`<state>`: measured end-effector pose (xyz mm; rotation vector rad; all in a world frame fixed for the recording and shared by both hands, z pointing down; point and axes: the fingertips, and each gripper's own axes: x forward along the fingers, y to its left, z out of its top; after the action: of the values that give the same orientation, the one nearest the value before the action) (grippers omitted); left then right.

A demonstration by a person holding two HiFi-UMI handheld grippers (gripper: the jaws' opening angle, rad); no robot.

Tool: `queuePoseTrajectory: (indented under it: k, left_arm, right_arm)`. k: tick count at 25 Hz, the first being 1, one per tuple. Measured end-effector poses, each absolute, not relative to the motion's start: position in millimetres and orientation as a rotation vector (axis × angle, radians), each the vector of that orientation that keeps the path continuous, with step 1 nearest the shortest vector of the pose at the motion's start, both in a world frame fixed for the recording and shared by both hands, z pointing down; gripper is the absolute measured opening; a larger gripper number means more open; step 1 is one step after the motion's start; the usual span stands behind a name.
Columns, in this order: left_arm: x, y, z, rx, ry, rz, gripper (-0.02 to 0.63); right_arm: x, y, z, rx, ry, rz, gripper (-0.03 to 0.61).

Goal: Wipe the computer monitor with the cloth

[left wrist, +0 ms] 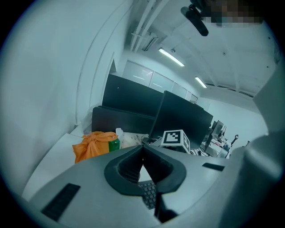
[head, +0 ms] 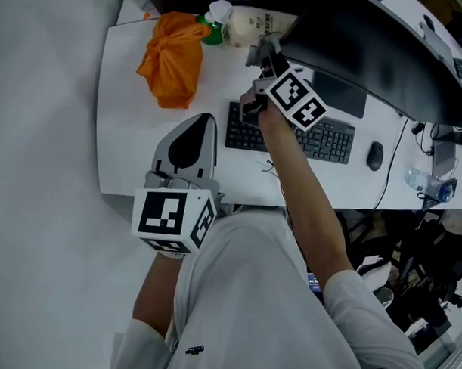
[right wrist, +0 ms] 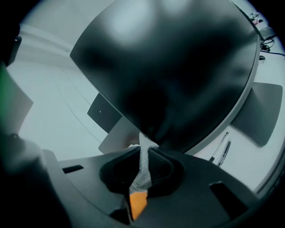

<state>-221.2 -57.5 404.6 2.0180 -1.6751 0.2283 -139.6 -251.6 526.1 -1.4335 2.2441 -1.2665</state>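
Landmark: keyboard (head: 290,132), black, lying on the white surface (head: 131,145).

Monitor (head: 378,54) (right wrist: 169,67): dark screen, unlit, standing beyond the keyboard and overhanging its far edge in the head view.

Cloth (right wrist: 143,171): white, mesh-textured, a narrow strip. It is held above the keyboard's far left corner, and its free end reaches up to the monitor's lower edge. An orange patch shows beneath it, deep between the tongs; what that is cannot be told.

Right tongs (head: 266,52) (right wrist: 147,153): pinching the cloth, raised over the keyboard's far left corner and pointed at the monitor. The marker cube sits above the keyboard's left half.

Left tongs (head: 190,140) (left wrist: 143,149): pressed together at the tips with nothing between them, hovering just left of the keyboard near the front edge of the surface. They point toward the far side.

Mouse (head: 374,155): dark, just right of the keyboard.

Orange bundle (head: 173,57) (left wrist: 91,144): knotted fabric or bag, left of the keyboard and farther back.

Bottle (head: 210,29) (left wrist: 114,143): green, touching the bundle's right side, behind the keyboard's left end.

Pale pack (head: 250,24): printed, lying just right of the bottle, behind the keyboard.
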Motion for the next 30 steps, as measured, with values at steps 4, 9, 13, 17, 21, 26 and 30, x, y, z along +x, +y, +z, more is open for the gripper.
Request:
queuePoseTrajectory:
  k: [4,9,13,17,21,26,30]
  left_arm:
    - [-223,-56,397,2.036,-1.677,0.210,0.018]
    - [-222,-55,386,2.062,-1.681,0.182,0.018]
    - [-221,-55,377,2.086,-1.682,0.161,0.018]
    - [-221,-52,369,2.102,-1.687,0.145,0.018]
    - [-223,-49,362,2.110,-1.697,0.137,0.018]
    - [-225,-44,354,2.112,-1.719,0.129,0.018]
    - [-223,-43,346,2.121,-1.732,0.116,0.018]
  right_arm:
    - [-139,-252,503,-1.416,2.212,-1.255,0.037]
    - [-138,-252,477,-1.385,2.181,-1.270,0.037]
    - [-137,-252,456,-1.362,2.168,-1.263,0.037]
    - [-135,-251,428,-1.328,2.098,-1.278,0.037]
    - [-133,-253,394,-1.262,2.033,-1.301,0.037]
    - [-130,-252,352,-1.176,1.954,-1.323,0.037]
    - [-127,-251,321,-1.114,1.916,-1.324,0.037]
